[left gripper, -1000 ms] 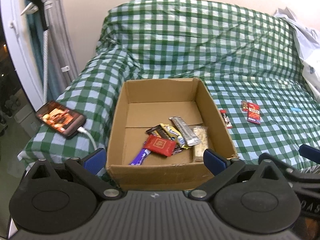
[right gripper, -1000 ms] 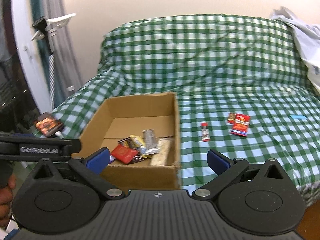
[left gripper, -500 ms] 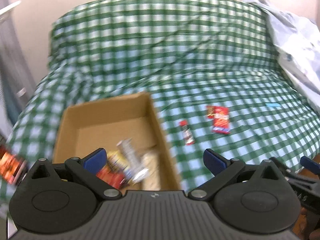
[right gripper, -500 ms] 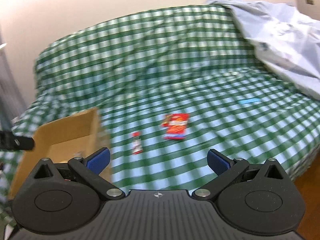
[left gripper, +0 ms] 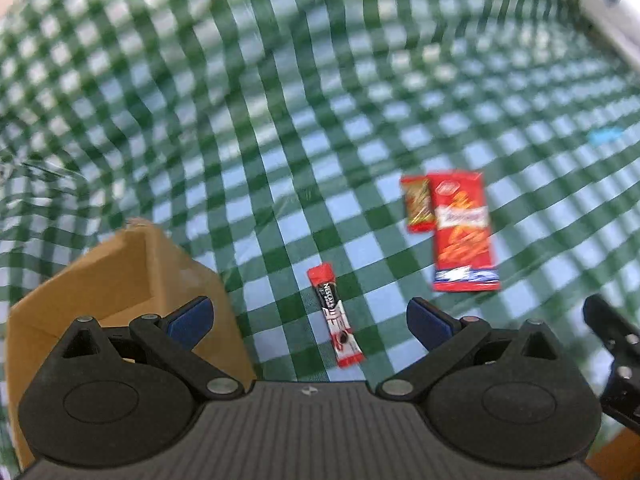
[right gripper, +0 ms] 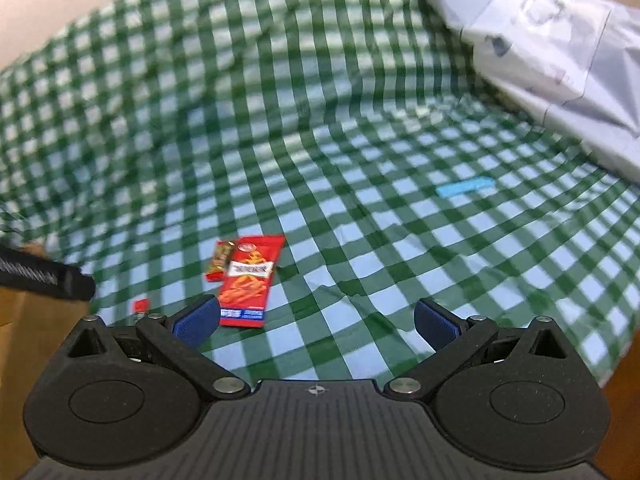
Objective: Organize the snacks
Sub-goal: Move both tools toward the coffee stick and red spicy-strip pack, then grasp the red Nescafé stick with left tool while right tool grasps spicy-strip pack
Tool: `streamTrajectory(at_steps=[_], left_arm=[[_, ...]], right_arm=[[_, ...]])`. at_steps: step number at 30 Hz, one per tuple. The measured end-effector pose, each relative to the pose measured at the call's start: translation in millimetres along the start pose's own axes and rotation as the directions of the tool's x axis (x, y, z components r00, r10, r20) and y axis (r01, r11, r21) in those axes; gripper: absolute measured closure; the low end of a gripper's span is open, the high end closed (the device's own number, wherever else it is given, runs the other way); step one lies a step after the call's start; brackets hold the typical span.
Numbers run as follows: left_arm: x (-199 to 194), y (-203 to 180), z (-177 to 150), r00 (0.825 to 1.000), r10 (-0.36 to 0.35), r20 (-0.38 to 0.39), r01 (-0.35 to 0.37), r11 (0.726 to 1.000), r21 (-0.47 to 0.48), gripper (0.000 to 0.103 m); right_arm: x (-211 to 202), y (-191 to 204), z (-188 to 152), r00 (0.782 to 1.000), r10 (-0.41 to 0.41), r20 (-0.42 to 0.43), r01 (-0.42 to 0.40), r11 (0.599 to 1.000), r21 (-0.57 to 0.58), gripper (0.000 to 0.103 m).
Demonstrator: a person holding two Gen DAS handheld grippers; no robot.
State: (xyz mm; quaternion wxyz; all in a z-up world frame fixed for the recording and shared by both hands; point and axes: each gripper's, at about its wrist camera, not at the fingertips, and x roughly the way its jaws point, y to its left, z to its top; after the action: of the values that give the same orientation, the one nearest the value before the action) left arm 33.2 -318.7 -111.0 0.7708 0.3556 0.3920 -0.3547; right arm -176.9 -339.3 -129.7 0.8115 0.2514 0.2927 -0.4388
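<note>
**Left gripper lined up on the coffee stick; nothing held yet**

Left gripper (left gripper: 308, 318): fingers spread wide, empty. The coffee stick (left gripper: 336, 316) lies flat on the bed (left gripper: 280, 120), lower centre of the left view, between the two blue pads but closer to neither. It runs nearly lengthwise away from the camera, tilted slightly, red end farthest. The box (left gripper: 120, 272) stands at lower left, its near corner just beside the stick's left.

Right gripper (right gripper: 316, 318): fingers equally wide, empty. The large red packet (right gripper: 250, 280) sits just ahead of its left pad, with a small packet (right gripper: 218, 266) touching its left edge. A blue strip (right gripper: 464, 187) lies well apart, at right centre.

Assessment: the step in hand appears to be picking up the stick.
- Fingers already straddle its narrow width; lower straight down without twisting.
- Press lightly into the cloth; the stick is thin and flat, and the soft bedding may bunch between the pads.
- Close at mid-length to stop it drooping.
- Mind the box wall on the left finger's side.
</note>
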Motion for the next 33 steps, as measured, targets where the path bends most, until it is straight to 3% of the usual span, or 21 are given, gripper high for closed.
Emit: streamTrajectory(at_steps=[5, 15, 17, 23, 24, 25, 26, 27, 29, 31, 33], left_arm=[[75.7, 5.5, 15.0, 0.990, -0.018, -0.141, 0.008, 0.997, -0.076, 0.000], [131.1, 8.0, 9.4, 0.986, 0.006, -0.165, -0.006, 1.000, -0.001, 0.000], [132.0, 11.0, 8.8, 0.988, -0.004, -0.157, 0.004, 1.000, 0.002, 0.000], [131.1, 9.9, 5.8, 0.991, -0.005, -0.133, 0.005, 1.000, 0.002, 0.002], [129.6, 11.4, 5.7, 0.990, -0.028, -0.136, 0.025, 0.999, -0.023, 0.008], [123.9, 12.8, 5.6, 0.984, -0.104, -0.141, 0.095, 0.993, -0.074, 0.039], [120.6, 17.4, 5.8, 0.970, -0.196, -0.146, 0.177, 0.975, -0.131, 0.088], [117.7, 20.0, 7.2, 0.959, -0.236, -0.156, 0.209, 0.963, -0.171, 0.094], [111.3, 21.3, 8.4, 0.958, -0.252, -0.141, 0.224, 0.957, -0.186, 0.094], [98.9, 24.3, 6.9, 0.958, -0.264, -0.109, 0.240, 0.952, -0.188, 0.094], [82.4, 32.6, 4.6, 0.948, -0.308, -0.077, 0.286, 0.935, -0.210, 0.094]], right_arm=[[71.2, 24.4, -2.8, 0.996, 0.033, -0.087, -0.039, 0.998, -0.059, 0.001], [159.0, 61.0, -2.5, 0.993, 0.017, -0.116, -0.036, 0.986, -0.165, 0.000], [163.3, 60.7, -3.7, 0.997, 0.018, -0.075, -0.031, 0.984, -0.177, 0.000], [172.0, 69.5, -0.2, 0.998, 0.004, -0.064, -0.017, 0.977, -0.215, 0.000], [170.8, 70.4, -0.4, 0.998, 0.008, -0.060, -0.022, 0.974, -0.225, 0.006], [167.2, 71.7, -0.9, 0.998, 0.034, -0.051, -0.045, 0.972, -0.232, 0.026], [162.0, 74.3, -2.0, 0.998, 0.058, -0.039, -0.066, 0.966, -0.251, 0.038], [160.1, 76.6, -2.6, 0.998, 0.060, -0.037, -0.067, 0.959, -0.274, 0.046], [154.4, 77.4, -4.4, 0.996, 0.075, -0.038, -0.083, 0.954, -0.287, 0.051], [147.4, 74.8, -3.0, 0.996, 0.080, -0.046, -0.089, 0.959, -0.268, 0.055], [131.8, 67.3, -0.3, 0.997, 0.074, -0.032, -0.079, 0.971, -0.224, 0.056]])
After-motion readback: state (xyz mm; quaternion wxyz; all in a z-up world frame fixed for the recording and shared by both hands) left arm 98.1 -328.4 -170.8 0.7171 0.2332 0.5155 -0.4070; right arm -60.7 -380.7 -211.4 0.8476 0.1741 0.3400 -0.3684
